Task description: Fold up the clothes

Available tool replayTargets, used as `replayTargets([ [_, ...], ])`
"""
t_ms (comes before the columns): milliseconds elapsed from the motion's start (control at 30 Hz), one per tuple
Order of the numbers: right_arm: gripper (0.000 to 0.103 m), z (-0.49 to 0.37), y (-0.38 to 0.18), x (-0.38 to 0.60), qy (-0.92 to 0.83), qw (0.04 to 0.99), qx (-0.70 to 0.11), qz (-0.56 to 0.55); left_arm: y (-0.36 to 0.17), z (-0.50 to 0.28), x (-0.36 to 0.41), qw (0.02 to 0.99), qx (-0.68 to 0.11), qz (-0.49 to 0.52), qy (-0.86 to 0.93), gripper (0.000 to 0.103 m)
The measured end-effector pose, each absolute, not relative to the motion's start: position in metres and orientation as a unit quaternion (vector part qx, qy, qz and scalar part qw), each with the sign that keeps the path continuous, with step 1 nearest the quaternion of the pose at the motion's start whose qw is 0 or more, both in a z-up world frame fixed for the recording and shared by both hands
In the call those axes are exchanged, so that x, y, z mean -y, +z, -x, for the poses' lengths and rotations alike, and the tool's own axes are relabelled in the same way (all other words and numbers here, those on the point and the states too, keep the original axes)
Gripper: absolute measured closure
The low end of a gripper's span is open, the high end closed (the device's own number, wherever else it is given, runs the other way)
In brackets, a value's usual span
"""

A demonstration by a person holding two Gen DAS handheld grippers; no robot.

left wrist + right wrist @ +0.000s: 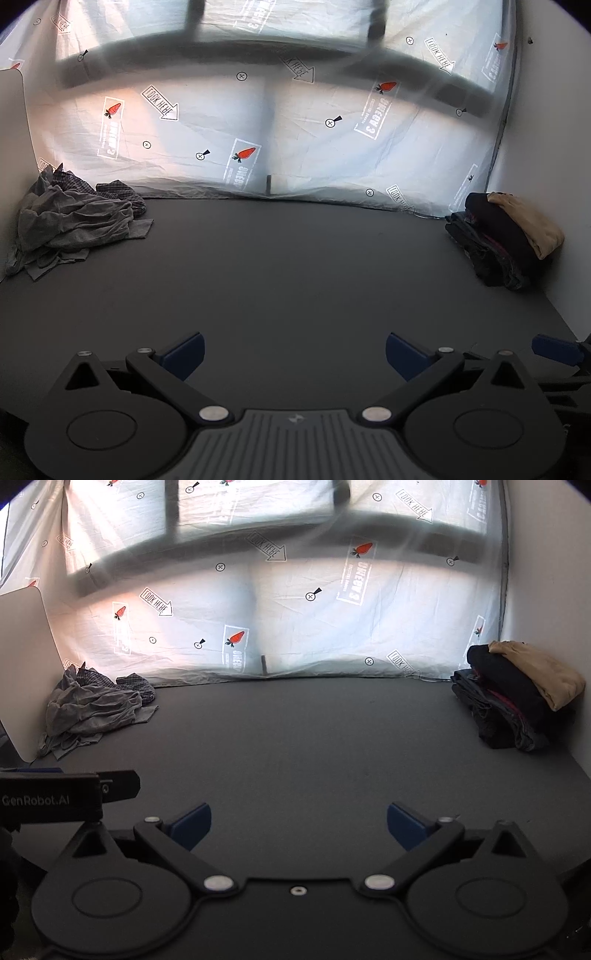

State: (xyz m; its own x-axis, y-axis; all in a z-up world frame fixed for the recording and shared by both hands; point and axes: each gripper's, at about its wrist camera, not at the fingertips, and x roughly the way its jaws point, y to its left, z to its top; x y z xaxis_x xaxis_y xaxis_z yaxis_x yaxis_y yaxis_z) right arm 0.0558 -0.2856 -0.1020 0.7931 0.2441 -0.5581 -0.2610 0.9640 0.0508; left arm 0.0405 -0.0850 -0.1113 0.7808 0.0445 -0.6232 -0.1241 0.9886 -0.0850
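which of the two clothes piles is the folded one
The stacked pile at the table's far right, tan garment on top. The grey heap at far left is crumpled.

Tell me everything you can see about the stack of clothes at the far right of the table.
The stack of clothes sits at the table's far right corner, against the white side wall and near the printed sheet at the back. It looks folded and layered: a tan garment on top, a black one beneath, a strip of red showing between layers, and dark grey-blue fabric at the bottom. The pile leans slightly and nothing grips it.
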Motion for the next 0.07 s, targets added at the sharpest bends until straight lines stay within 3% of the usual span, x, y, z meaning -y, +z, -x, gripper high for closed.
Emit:
replayTargets([
  [67,0.0,-0.0559,-0.1015,0.2853,0.137,0.946,-0.292,0.015,-0.1102,-0.0392,0.0857,0.943,-0.326,0.059,0.047,0.0],
])
